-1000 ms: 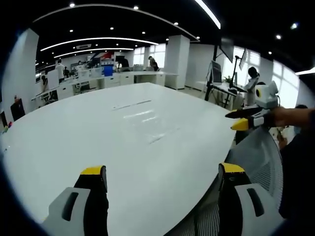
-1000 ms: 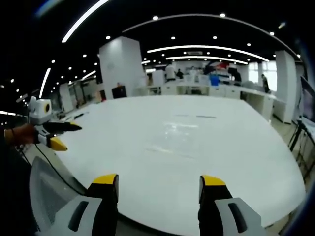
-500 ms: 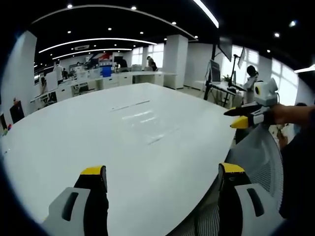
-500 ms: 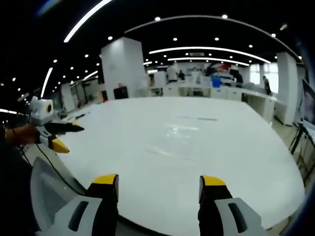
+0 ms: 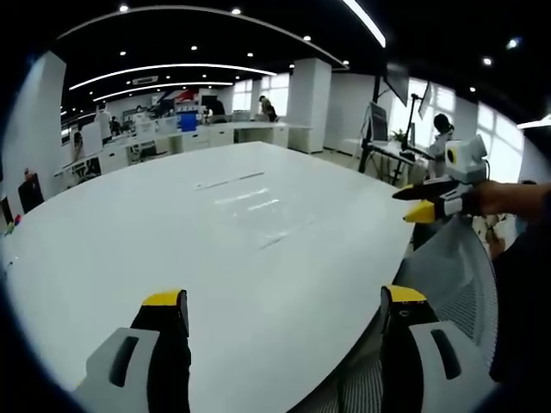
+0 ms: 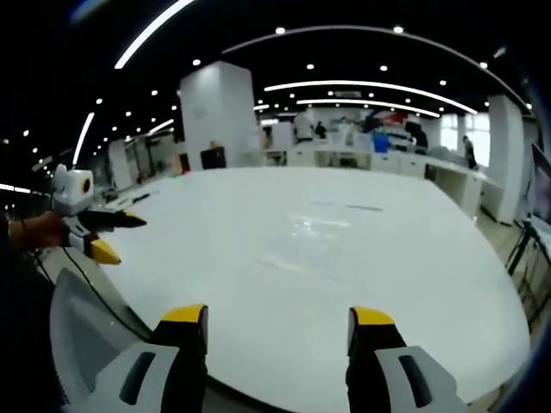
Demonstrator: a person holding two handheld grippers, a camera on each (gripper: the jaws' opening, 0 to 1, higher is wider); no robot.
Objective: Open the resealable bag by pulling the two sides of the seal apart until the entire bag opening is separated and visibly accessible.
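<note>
left gripper view: left gripper over the near edge of the white bench, jaws spread wide, nothing between them
right gripper view: right gripper over the near edge of the same bench, jaws also spread wide, nothing held
bag: faint clear film lying flat mid-bench, well ahead of both grippers; probably the resealable bag, glare too strong to make out the seal
contact: neither gripper touches the bag
cross view, left: right gripper comes in from the right, held by a hand, jaws apart, beyond the bench edge
cross view, right: left gripper comes in from the left, held by a hand, jaws apart
chair: grey mesh chair back low between the two grippers
background: open office, desks and a white column behind the bench
</note>
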